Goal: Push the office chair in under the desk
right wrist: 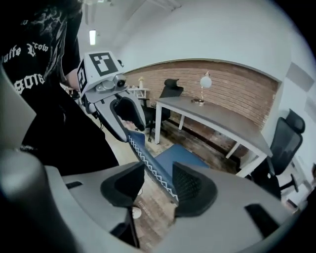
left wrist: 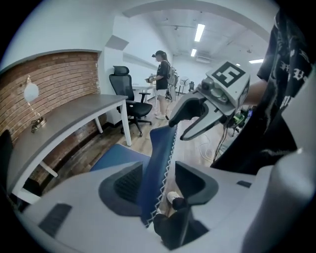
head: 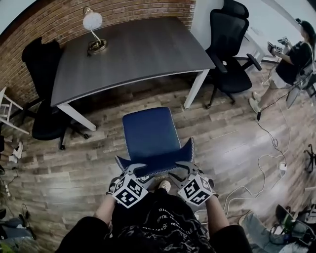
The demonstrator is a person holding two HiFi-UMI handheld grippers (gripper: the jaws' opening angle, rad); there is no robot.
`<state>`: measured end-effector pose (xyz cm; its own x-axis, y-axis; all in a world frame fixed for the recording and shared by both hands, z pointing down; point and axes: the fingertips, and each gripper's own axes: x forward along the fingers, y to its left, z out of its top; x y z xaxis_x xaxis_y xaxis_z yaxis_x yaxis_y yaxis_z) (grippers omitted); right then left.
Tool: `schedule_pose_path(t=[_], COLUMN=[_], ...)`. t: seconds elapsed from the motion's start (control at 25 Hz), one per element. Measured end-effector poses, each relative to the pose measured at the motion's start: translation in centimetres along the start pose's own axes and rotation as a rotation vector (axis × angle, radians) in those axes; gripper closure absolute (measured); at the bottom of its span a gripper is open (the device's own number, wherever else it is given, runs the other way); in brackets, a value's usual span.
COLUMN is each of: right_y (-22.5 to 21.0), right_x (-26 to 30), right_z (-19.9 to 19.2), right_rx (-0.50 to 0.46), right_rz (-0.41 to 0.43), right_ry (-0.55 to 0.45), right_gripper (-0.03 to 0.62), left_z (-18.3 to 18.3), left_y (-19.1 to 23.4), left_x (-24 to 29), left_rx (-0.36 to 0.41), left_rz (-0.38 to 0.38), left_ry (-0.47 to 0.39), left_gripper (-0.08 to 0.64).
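Floor (head: 237, 143): wood-look planks, open on both sides of the blue chair. A loose cable (head: 269, 143) trails over it at the right.

Desk (head: 133, 49): flat grey rectangular top on white legs, its far edge against a brick wall (head: 98, 12). The gap between its two near legs is wider than the chair.

Chair (head: 148, 133): blue fabric seat and backrest, with white zigzag stitching along the backrest edge. It stands in front of the desk, centred on the gap between the legs. A strip of floor separates the seat from the desk edge, so it is not yet under the top.

Black chairs: one at the desk's left end (head: 44, 99), one at its right end (head: 227, 44).

Arms: both forearms reach forward and down, side by side, at the top of the backrest.

Left gripper (left wrist: 158, 182): tilted down at the left end of the backrest, jaws apart, the fabric edge standing between the ribbed pads without being clamped.

Right gripper (right wrist: 158, 184): tilted down at the right end, jaws likewise apart astride the stitched edge.

Lamp (head: 94, 29): white globe shade on a brass base, on the far left corner of the desk.
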<state>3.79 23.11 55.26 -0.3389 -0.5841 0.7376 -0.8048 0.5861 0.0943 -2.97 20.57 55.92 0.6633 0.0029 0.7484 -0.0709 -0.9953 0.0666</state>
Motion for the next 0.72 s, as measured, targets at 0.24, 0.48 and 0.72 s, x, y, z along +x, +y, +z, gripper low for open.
schedule_pose_path(t=[0.24,0.48,0.72], right_y=[0.4,0.5,0.7], right_x=[0.9,2.3,3.9], right_z=[-0.8,-1.3,-2.3], right_rx=[-0.166,-0.299,-0.371], right_rz=[0.089,0.156,0.219], right_ry=[0.074,0.133,0.193], right_gripper=[0.399,0.399,0.399], left_z=[-0.8,-2.1,-3.1], left_y=[-0.5,-0.5,-0.3], left_x=[0.9,2.0,2.7], left_rx=[0.063,0.094,0.099], left_rz=[-0.004,0.011,0.008], left_ry=[0.079,0.151,0.194], left_gripper=[0.350,0.350,0.350])
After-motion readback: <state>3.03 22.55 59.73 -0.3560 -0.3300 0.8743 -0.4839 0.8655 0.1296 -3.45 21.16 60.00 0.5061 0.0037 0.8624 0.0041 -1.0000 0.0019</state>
